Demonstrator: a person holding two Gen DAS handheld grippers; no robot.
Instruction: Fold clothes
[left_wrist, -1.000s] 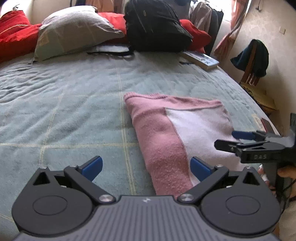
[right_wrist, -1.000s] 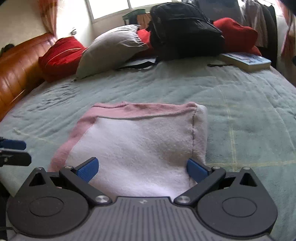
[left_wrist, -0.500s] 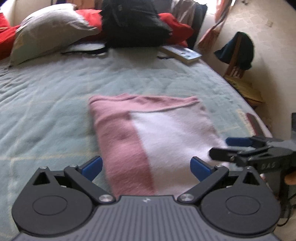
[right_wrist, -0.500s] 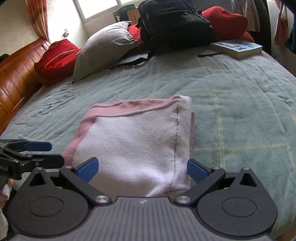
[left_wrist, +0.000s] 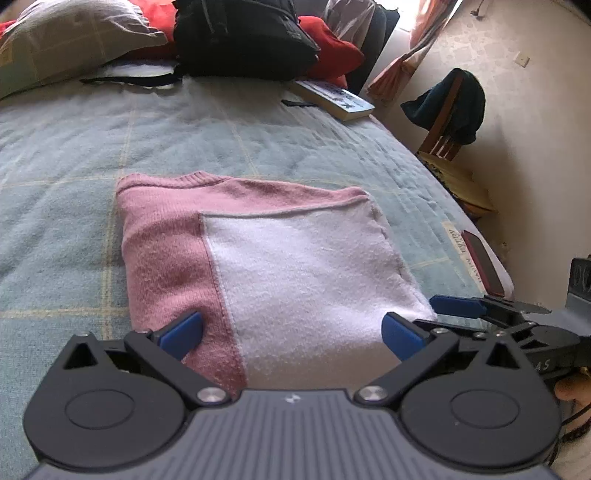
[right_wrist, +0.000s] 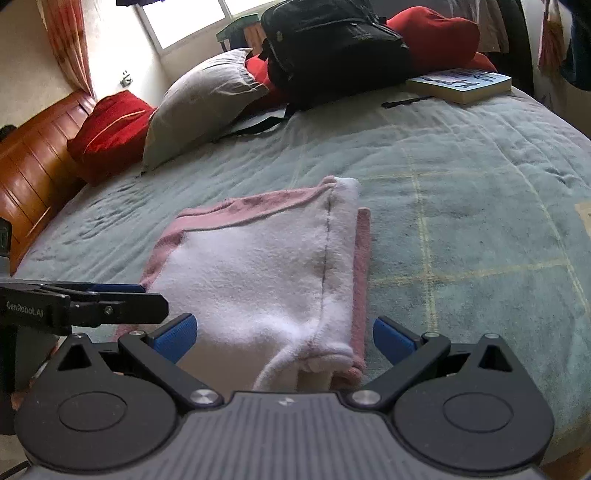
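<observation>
A: Where is the garment found?

B: A pink and white sweater (left_wrist: 280, 266) is seen on the green bedspread (left_wrist: 74, 155), lying flat as a compact rectangle with layers stacked at its edges. It is already in a folded shape. Whether one more fold is wanted, or the work is ended, cannot be decided from this.

A: Which way does it lie from the jaws?

B: From the left gripper (left_wrist: 291, 330) it is at 12 o'clock, directly ahead, its near edge passing between the blue fingers (left_wrist: 181, 332). The pink band is at 10 o'clock, the white panel at 1 o'clock. From the right gripper (right_wrist: 282, 334) the near right corner, with a loose white cord, is at 12 o'clock. The long axis appears to run away from both grippers, toward the backpack (right_wrist: 332, 48) and pillow (right_wrist: 199, 103).

A: Which hand is nearer?

B: Both are close to the near edge, side by side; a clear difference cannot be told.

A: And the jaws?

B: Both are held wide apart, level and low over the bed. Nothing is gripped by either.
</observation>
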